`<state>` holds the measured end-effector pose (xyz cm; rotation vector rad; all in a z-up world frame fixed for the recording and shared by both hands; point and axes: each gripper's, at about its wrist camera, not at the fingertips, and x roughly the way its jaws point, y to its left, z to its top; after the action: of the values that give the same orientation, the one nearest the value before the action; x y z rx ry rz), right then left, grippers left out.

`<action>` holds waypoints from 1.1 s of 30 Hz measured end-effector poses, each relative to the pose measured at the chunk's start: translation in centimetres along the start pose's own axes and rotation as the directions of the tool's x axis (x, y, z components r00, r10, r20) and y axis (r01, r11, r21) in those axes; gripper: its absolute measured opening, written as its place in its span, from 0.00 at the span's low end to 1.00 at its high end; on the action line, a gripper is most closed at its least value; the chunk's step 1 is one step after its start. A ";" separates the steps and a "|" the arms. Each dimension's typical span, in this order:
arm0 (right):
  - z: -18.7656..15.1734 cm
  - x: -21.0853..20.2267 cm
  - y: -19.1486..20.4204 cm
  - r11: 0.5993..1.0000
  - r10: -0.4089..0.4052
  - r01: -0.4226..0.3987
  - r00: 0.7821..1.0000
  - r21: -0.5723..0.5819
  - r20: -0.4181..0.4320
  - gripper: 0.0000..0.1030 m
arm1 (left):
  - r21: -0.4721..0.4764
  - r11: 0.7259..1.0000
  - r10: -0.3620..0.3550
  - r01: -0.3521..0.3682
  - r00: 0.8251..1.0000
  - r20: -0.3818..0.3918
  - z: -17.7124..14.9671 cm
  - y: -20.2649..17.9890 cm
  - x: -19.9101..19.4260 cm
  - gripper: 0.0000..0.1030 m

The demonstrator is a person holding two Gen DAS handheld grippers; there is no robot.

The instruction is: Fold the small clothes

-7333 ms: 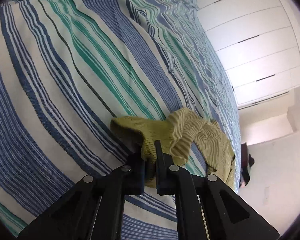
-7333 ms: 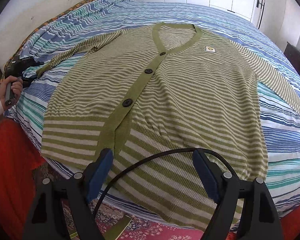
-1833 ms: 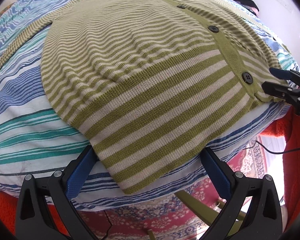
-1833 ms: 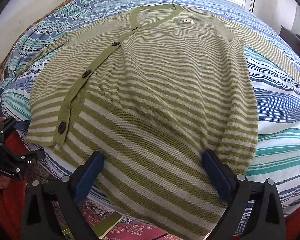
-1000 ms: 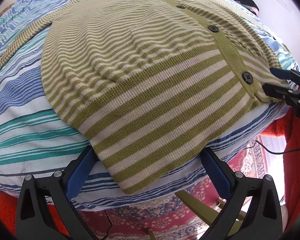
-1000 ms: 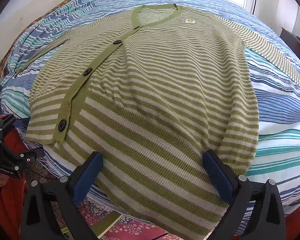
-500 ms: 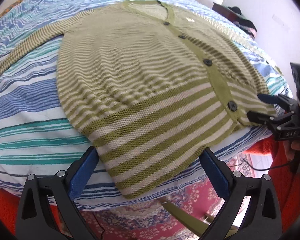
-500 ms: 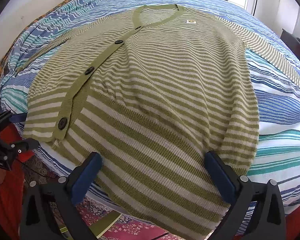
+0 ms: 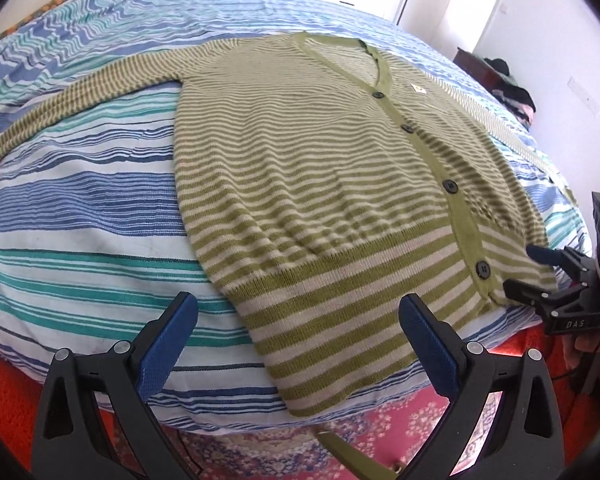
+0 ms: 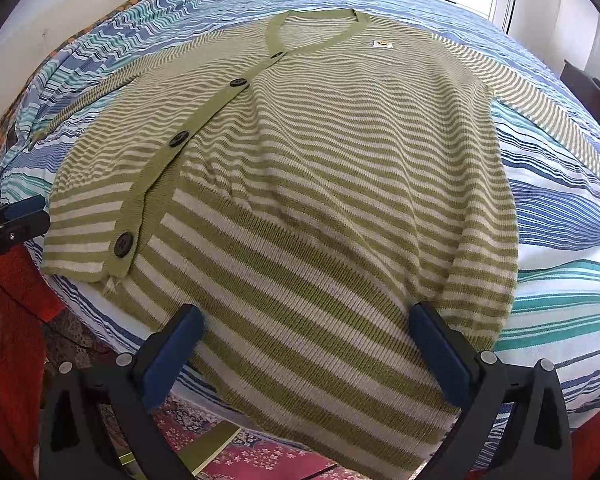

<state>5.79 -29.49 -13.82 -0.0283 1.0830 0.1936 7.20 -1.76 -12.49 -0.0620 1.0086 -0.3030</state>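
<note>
A green-and-cream striped cardigan (image 10: 324, 184) is laid flat, buttoned and face up, on a bed (image 9: 80, 208) covered with a blue and teal striped sheet. Its sleeves are spread out to either side, and its hem hangs slightly over the near edge of the mattress.

Both tongs are held wide open and nothing is gripped. The left tongs (image 9: 296, 332) are poised just off the hem at the wearer's right corner; the right tongs (image 10: 306, 344) are poised over the hem on the other side of the button band.

The knit is judged to be soft, light and stretchy: it is likely to sag and drape wherever it is not supported, and a pinch of a single layer may be pulled out of shape. A firmer hold is probably offered by the ribbed hem corners, the cuffs and the shoulder seams, where both layers can be taken together.

Ample open sheet is seen to both sides and beyond the collar, so room is available for sleeves to be brought inward. The near bed edge is the hazard: fabric dragged that way could slide off toward the patterned rug (image 9: 260, 452).
</note>
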 end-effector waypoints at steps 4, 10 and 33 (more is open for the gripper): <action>0.0 0.0 0.1 1.000 -0.002 0.002 1.000 -0.002 0.000 1.00 | -0.008 1.000 0.010 -0.010 1.000 -0.006 -0.1 0.2 0.1 0.98; 0.0 0.0 0.1 1.000 -0.002 0.002 1.000 -0.002 0.001 1.00 | -0.027 1.000 0.014 -0.014 1.000 -0.002 0.0 0.5 0.1 0.98; -0.1 0.0 0.2 1.000 -0.006 0.006 1.000 -0.007 0.002 1.00 | 0.047 0.998 0.034 -0.030 0.995 -0.089 -0.8 -0.7 2.0 0.98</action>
<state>5.73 -29.34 -13.85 -0.0379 1.0799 0.1920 7.36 -2.93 -14.49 0.0094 1.0903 -0.3015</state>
